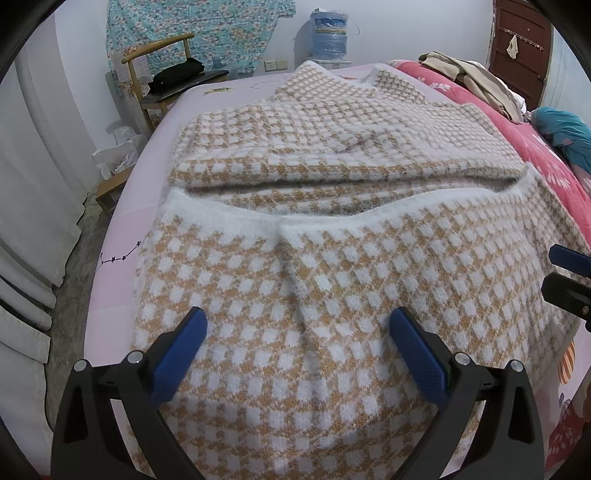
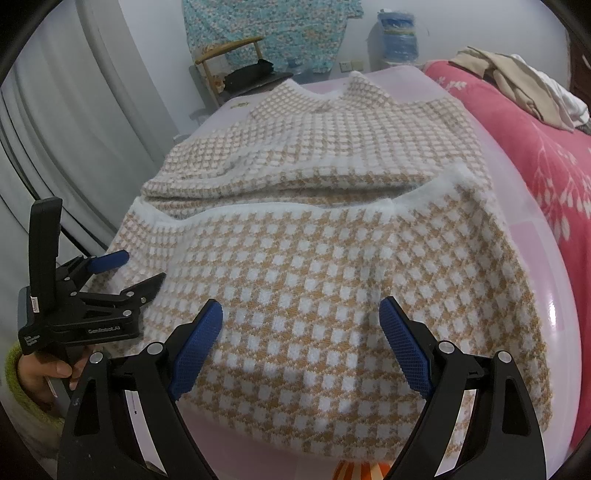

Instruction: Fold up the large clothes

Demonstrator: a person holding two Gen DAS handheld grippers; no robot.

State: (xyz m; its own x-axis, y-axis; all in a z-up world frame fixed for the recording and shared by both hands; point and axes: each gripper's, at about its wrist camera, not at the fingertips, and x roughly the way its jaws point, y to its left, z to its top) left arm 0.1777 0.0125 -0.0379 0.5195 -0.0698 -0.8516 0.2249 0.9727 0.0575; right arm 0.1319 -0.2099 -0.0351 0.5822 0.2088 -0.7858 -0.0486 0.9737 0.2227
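**Both grippers wide above the folded sweater**

Your left gripper [image 1: 297, 334] stands wide, its two blue pads [image 1: 181, 354] spread apart with nothing between them. It hangs over the near half of the sweater [image 1: 332, 229] and points down at it. Your right gripper [image 2: 301, 326] is just as wide and holds nothing; its pads [image 2: 197, 341] frame the near edge of the knit.

The sweater, checked in tan and white, lies spread on the pink sheet [image 1: 122, 236] of the bed. Its lower part is folded up over the body, so the fuzzy white hem [image 1: 369, 212] runs across the middle from side to side. Beyond the hem you see the upper part lying flat, with the collar at the far end.

In the right wrist view your left hand [image 2: 44, 369] grips its tool at the left edge of the sweater, with a green cuff at the wrist.

To the right of the sheet lies a red blanket [image 2: 535, 147] with beige clothes [image 2: 517, 74] heaped on it. Past the bed stands a wooden chair [image 1: 155, 66] beside a water jug [image 1: 328, 33].
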